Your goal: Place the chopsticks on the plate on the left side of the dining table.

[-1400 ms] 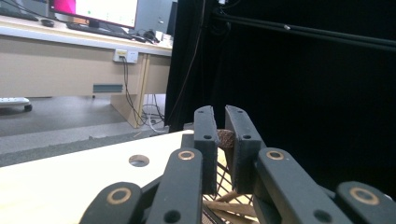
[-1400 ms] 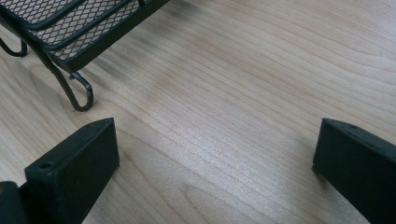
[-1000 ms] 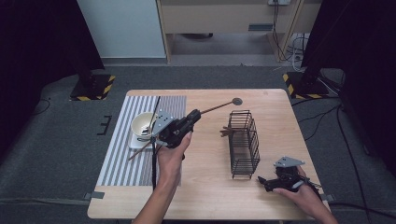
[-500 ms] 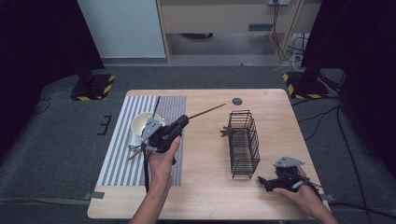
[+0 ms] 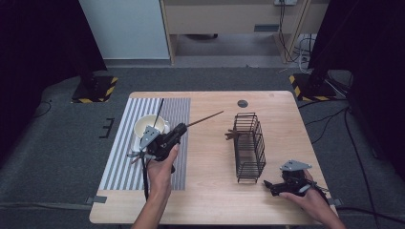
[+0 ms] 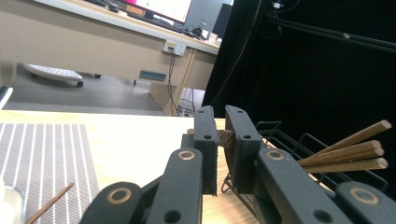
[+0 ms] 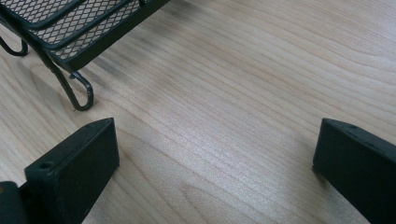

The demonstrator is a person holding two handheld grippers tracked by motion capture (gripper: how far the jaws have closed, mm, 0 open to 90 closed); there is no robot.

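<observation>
High view: my left gripper (image 5: 184, 128) pinches a stick (image 5: 205, 118) that points to 2 o'clock, toward the rack (image 5: 250, 148). My right gripper (image 5: 268, 183) rests at 5 o'clock on the bench (image 5: 210, 191).

Left gripper view: the stick's end sits squeezed between the jaws.

Right gripper view: the jaws are spread wide, holding nothing.

I think next I carry the stick to the rack.

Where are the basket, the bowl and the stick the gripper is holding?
basket (image 5: 250, 148): high view, on its wire side.
bowl (image 5: 145, 126): high view, on its inside wall.
stick (image 5: 206, 118): high view, on the thin shaft past the left gripper (image 5: 180, 128).
</observation>
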